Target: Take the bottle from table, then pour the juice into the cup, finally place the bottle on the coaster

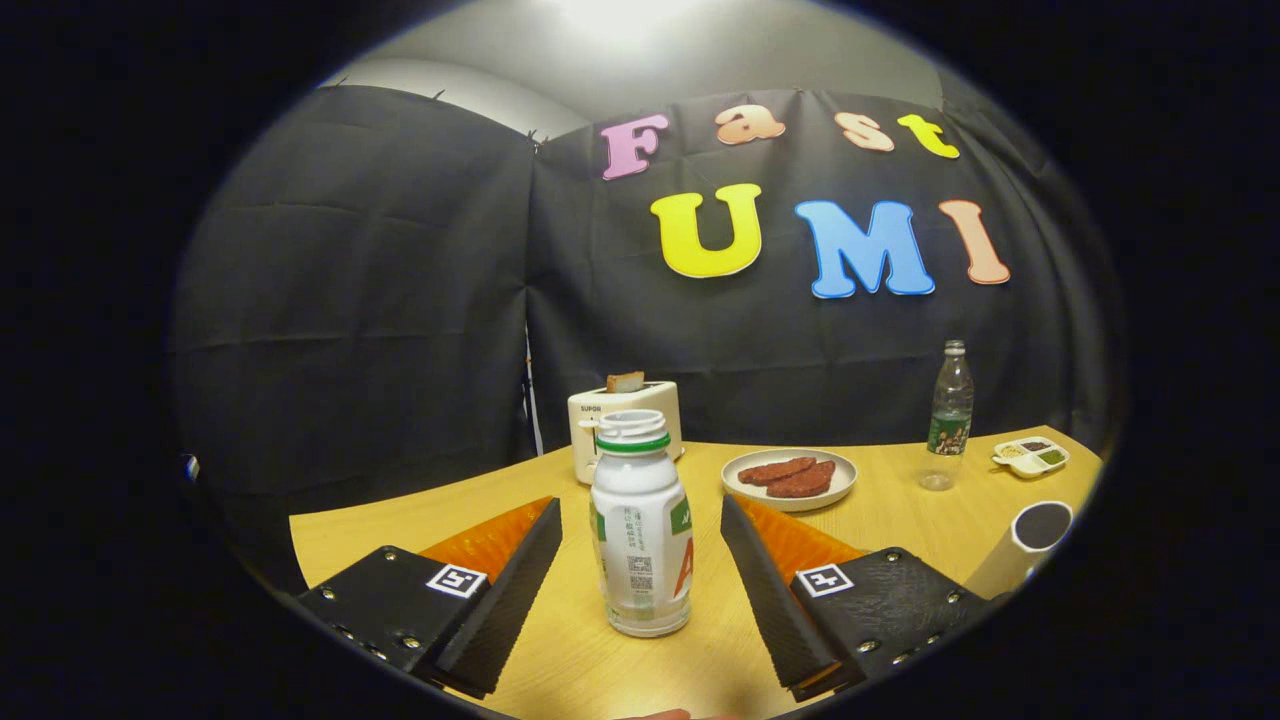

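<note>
A white juice bottle (pixel 641 530) with a green band under its white cap stands upright on the wooden table (pixel 880 510). It sits between the two fingers of my gripper (pixel 641 515), which is open, with a gap on each side of the bottle. A white cup (pixel 1025 545) with a dark inside stands to the right, beyond the right finger. I cannot make out a coaster.
Beyond the bottle stands a white toaster (pixel 600 425) with a slice of bread in it. A plate (pixel 789 478) with brown food lies right of it. Farther right are a clear water bottle (pixel 948 418) and a small sauce tray (pixel 1032 456).
</note>
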A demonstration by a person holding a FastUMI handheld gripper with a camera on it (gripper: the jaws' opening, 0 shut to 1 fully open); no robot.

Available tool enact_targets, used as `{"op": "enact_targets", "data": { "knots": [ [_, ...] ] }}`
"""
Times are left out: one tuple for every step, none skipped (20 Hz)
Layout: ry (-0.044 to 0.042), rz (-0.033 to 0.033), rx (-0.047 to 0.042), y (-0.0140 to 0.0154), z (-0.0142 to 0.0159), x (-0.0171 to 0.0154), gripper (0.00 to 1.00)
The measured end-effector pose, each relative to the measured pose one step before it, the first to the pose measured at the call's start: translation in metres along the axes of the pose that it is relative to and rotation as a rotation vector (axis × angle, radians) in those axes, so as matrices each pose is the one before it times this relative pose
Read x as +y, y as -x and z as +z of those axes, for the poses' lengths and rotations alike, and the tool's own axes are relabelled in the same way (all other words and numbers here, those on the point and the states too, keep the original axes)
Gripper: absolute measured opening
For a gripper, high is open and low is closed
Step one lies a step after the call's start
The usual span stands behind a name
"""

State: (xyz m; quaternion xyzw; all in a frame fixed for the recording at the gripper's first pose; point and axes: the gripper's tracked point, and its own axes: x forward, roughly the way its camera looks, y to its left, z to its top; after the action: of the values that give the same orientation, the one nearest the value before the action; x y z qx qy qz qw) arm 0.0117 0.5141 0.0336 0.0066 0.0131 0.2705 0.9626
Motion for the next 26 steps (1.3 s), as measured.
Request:
{"op": "enact_targets", "data": {
  "knots": [
    [-0.00017,-0.01067,0.01413,-0.00552,-0.00720,-0.00059,0.97],
    [-0.00122,-0.00961,0.01345,-0.00662,-0.00640,-0.00137,0.97],
    [-0.00159,-0.00420,0.01395,-0.00572,-0.00627,0.00077,0.97],
    [-0.00107,-0.00207,0.01070,-0.00552,-0.00393,0.00072,0.97],
    [0.00005,-0.00325,0.00614,-0.00411,-0.00324,0.00087,0.97],
    [0.00302,0.00179,0.00484,-0.00311,-0.00246,0.00122,0.97],
    [0.00544,-0.00618,0.00350,-0.00389,-0.00267,0.00070,0.97],
    [0.00485,-0.00778,0.00518,-0.00120,-0.00328,-0.00085,0.94],
    [0.00569,-0.00696,0.00517,-0.00065,-0.00208,0.00052,0.89],
    [0.00069,-0.00648,-0.00657,-0.00013,0.00211,0.00047,0.80],
    [-0.00017,-0.00229,-0.00034,0.00057,-0.00184,-0.00094,0.79],
    [0.00057,-0.00312,-0.00339,0.00068,0.00054,-0.00007,0.77],
    [0.00462,-0.00428,0.00019,0.00085,0.00057,-0.00054,0.76],
    [-0.00298,-0.00666,-0.00006,0.00149,0.00042,-0.00242,0.74],
    [-0.00415,-0.00120,0.00026,-0.00073,-0.00054,-0.00160,0.74],
    [-0.00849,0.00082,0.00074,0.00045,0.00056,-0.00128,0.72],
    [-0.01492,-0.00115,-0.00414,0.00160,0.00141,-0.00261,0.72],
    [-0.02304,-0.00026,-0.00992,0.00218,0.00371,-0.00334,0.71],
    [-0.03247,0.00570,-0.01477,0.00244,0.00466,-0.00149,0.72],
    [-0.03718,0.00609,-0.01718,0.00283,0.00634,-0.00166,0.71],
    [-0.03839,0.00438,-0.01989,0.00240,0.00615,-0.00229,0.72],
    [-0.04059,0.00226,-0.01892,0.00370,0.00781,-0.00280,0.71],
    [-0.04780,-0.00099,-0.01847,0.00233,0.00592,-0.00368,0.72],
    [-0.05332,-0.00316,-0.01899,0.00237,0.00537,-0.00388,0.71],
    [-0.05084,-0.00032,-0.02062,0.00265,0.00685,-0.00255,0.71],
    [-0.04394,-0.00029,-0.01830,0.00269,0.00537,-0.00214,0.71]
  ]
}}
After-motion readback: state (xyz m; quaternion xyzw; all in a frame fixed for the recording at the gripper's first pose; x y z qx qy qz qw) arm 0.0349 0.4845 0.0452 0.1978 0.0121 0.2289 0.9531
